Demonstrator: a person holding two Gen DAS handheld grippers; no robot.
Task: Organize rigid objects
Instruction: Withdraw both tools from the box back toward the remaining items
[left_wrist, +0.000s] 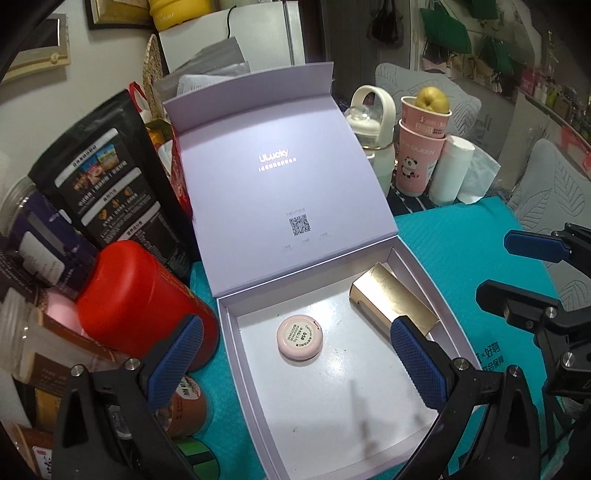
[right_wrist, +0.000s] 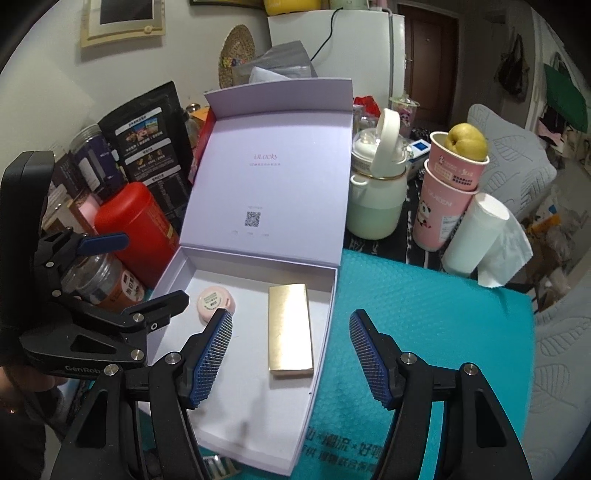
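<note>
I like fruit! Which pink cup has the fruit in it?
The top pink cup, stacked in the panda cup; a yellow-green fruit sits in its mouth.

I see a matt lilac cardboard box (right_wrist: 334, 295), a glossy gold carton (right_wrist: 290, 328), and textured blue rubber pads (right_wrist: 214, 354).

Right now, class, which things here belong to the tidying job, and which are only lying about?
Belongs to the job:
- lilac box, lid open
- pink round tin inside it
- gold carton inside it
- left gripper, open, empty
- right gripper, open, empty

Lying about:
- red canister
- black pouch
- pink cups with a pear
- white kettle
- paper roll
</note>
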